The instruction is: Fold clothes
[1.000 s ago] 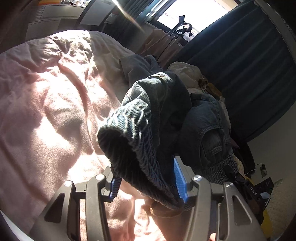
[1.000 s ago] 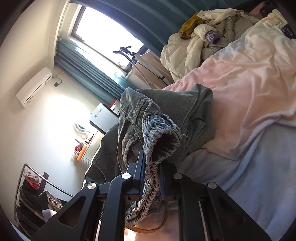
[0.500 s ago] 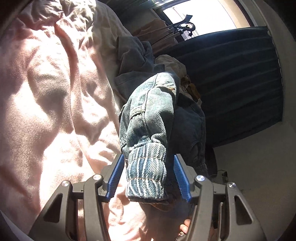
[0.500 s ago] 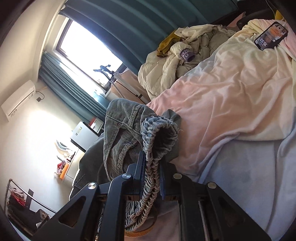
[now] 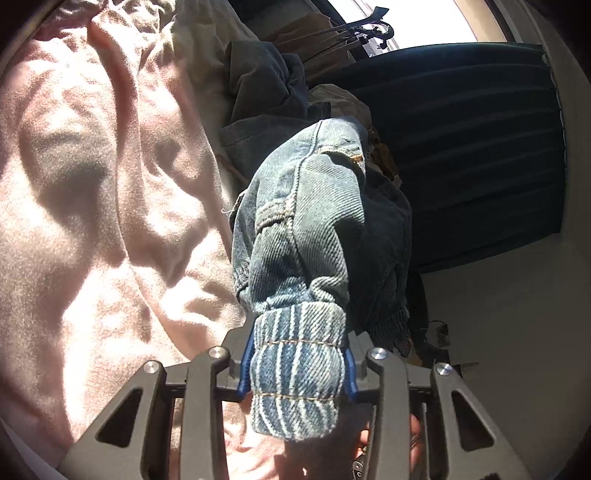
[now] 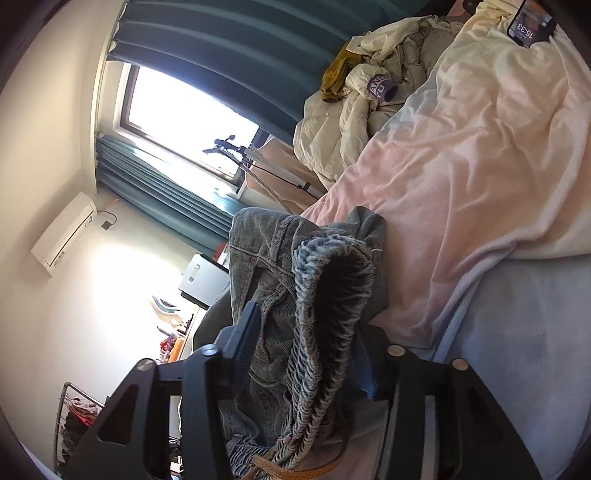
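Note:
A blue denim garment (image 5: 306, 221) with a ribbed elastic waistband hangs over the pink blanket (image 5: 92, 221). My left gripper (image 5: 297, 354) has its jaws closing, and both blue pads (image 5: 244, 363) press the sides of the bunched waistband. In the right wrist view the same denim garment (image 6: 266, 258) droops between the fingers of my right gripper (image 6: 306, 347). Its jaws are opening and stand well apart, with the waistband loop loose between them. A brown drawstring (image 6: 295, 470) dangles at the bottom.
The pink blanket (image 6: 461, 184) covers the bed over a pale blue sheet (image 6: 524, 332). A pile of cream clothes (image 6: 369, 110) and a phone (image 6: 532, 26) lie further along the bed. Dark curtains (image 5: 480, 147) and a window lie beyond. A person's fingers (image 5: 369, 439) show under the left gripper.
The left jaws have closed in onto the waistband, which now sits squeezed between the pads. The right jaws, clamped on the waistband before, have spread apart. Both views have rolled.

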A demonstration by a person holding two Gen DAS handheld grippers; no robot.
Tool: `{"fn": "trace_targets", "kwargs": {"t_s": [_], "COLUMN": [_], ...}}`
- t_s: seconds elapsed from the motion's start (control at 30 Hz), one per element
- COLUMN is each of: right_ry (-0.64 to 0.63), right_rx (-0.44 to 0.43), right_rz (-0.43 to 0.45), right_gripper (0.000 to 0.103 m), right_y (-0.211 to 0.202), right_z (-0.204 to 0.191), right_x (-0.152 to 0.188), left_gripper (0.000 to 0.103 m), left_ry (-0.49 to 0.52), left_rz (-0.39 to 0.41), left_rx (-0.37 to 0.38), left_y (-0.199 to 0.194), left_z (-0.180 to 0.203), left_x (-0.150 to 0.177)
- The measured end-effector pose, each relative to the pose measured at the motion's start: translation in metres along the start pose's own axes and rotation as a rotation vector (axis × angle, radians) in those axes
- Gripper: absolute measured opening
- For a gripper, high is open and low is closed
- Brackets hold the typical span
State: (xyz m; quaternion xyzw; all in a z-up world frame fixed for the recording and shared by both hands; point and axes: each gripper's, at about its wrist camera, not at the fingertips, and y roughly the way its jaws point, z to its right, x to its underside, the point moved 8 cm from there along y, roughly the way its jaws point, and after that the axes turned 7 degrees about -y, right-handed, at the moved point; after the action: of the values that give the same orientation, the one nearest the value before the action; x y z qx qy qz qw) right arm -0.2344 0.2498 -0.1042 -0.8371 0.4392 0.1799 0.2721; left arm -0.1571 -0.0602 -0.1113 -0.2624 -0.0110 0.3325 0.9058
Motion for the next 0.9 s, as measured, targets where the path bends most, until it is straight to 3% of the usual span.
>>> {"fn": "trace_targets", "kwargs": {"t_s": [0.1,0.13,0.17,0.2,0.23,0.4,0.57,0.77,0.9], "right_ry": [0.003,0.005,-0.010,-0.032,-0.054,-0.202,-0.345,-0.521,-0.578], "right_rx": [0.009,0.015,0.032,0.054,0.077,0.180,0.174,0.196,0.247], "right_rz": [0.001,0.003,0.003,0.001,-0.001,-0.017,-0.006,0.029,0.046], "right_gripper": [0.054,0.049,0.042,0.022,0.015,0.012,0.011,0.011,0.011], "right_y": [0.007,0.009,0.009,0.010,0.010,0.004,-0.013,-0.049,-0.073], "right_z": [0.006,0.008,0.007,0.006,0.005,-0.029,-0.078,-0.116,-0.105], "right_x": [-0.002,-0.003,-0.004,-0.005,-0.007,-0.024,-0.066,-0.129,-0.169], "left_gripper": [0.026,0.024,0.023,0.021,0.021,0.019,0.019,0.019,0.019], "left_ry": [0.004,0.011,0.024,0.040,0.055,0.147,0.271,0.382,0.419], "left_rz": [0.022,0.029,0.034,0.039,0.036,0.006,-0.019,-0.075,-0.126], "left_rx": [-0.001,-0.006,-0.015,-0.026,-0.035,-0.044,-0.030,0.099,0.149], "left_y": [-0.005,-0.007,-0.008,-0.010,-0.012,-0.027,-0.032,-0.015,0.024], "left_z": [0.002,0.003,0.004,0.006,0.008,0.027,0.074,0.151,0.194], "left_x": [-0.002,-0.003,-0.002,0.000,0.002,0.030,0.073,0.146,0.190]}}
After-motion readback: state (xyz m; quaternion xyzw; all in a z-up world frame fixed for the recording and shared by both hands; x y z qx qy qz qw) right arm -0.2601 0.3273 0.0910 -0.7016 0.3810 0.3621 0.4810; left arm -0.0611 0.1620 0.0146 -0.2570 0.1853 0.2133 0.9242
